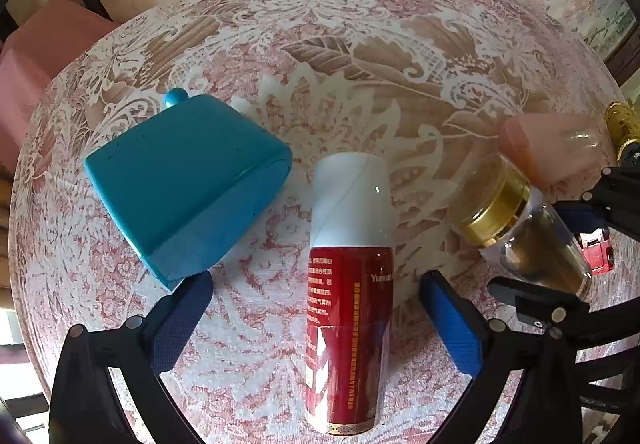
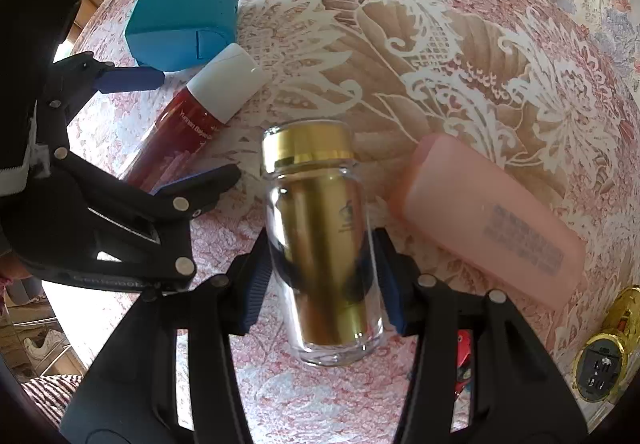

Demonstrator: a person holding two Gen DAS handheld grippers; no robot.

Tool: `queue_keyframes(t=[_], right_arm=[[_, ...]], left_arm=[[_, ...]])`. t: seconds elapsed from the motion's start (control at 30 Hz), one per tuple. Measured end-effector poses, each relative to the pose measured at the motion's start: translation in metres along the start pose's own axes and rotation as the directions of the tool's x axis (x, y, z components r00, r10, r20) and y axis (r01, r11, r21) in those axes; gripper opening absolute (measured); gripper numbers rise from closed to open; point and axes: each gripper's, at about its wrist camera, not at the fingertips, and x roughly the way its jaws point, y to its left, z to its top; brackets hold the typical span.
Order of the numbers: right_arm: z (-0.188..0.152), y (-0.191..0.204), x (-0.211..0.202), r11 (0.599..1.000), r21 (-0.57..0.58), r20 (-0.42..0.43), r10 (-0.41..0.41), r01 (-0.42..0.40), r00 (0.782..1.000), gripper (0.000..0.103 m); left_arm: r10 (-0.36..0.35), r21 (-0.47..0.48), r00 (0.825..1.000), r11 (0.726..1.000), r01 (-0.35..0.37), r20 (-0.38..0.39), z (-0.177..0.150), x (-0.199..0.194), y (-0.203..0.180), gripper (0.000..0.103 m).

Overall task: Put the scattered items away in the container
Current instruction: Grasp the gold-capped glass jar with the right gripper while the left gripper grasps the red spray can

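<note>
Jar (image 2: 326, 240) clamped between right tongs (image 2: 322, 276); can (image 1: 348, 284) between spread left tongs (image 1: 316, 308).

Red toy car (image 2: 463, 358) mostly hidden behind right gripper's finger, only a sliver shows; in left wrist view it's (image 1: 598, 250) half covered by jar & gripper frame; gold object (image 2: 608, 348) cut by fisheye rim, can't tell what it is; pink case label (image 2: 528, 240) blurred, unreadable; spray can text (image 1: 320, 292) too small to read; can's lower part (image 2: 160, 159) hidden behind left gripper finger.
</note>
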Motion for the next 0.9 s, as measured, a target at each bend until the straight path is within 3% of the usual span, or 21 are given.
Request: queue_keyframes(t=[0.43, 0.53, 0.6, 0.63, 0.9], right_arm=[[0.005, 0.008, 0.003, 1.000, 0.019, 0.023, -0.018, 0.017, 1.000, 0.051], [0.005, 0.010, 0.003, 0.999, 0.026, 0.031, -0.028, 0.027, 0.999, 0.050], [0.005, 0.012, 0.004, 0.999, 0.030, 0.037, -0.035, 0.033, 0.999, 0.050], [0.006, 0.013, 0.004, 0.999, 0.032, 0.040, -0.038, 0.037, 0.999, 0.050], [0.010, 0.016, 0.006, 0.998, 0.053, 0.031, -0.039, 0.037, 0.999, 0.051]], left_arm=[[0.003, 0.007, 1.000, 1.000, -0.003, 0.012, -0.002, -0.003, 0.011, 0.100], [-0.001, 0.012, 0.999, 1.000, 0.001, 0.041, -0.004, -0.010, 0.014, 0.083], [-0.005, 0.016, 0.998, 1.000, 0.004, 0.059, -0.005, -0.016, 0.017, 0.043], [-0.005, 0.018, 0.998, 1.000, 0.004, 0.056, -0.005, -0.017, 0.018, 0.037], [-0.008, 0.021, 0.999, 1.000, 0.007, 0.051, -0.006, -0.018, 0.026, 0.039]])
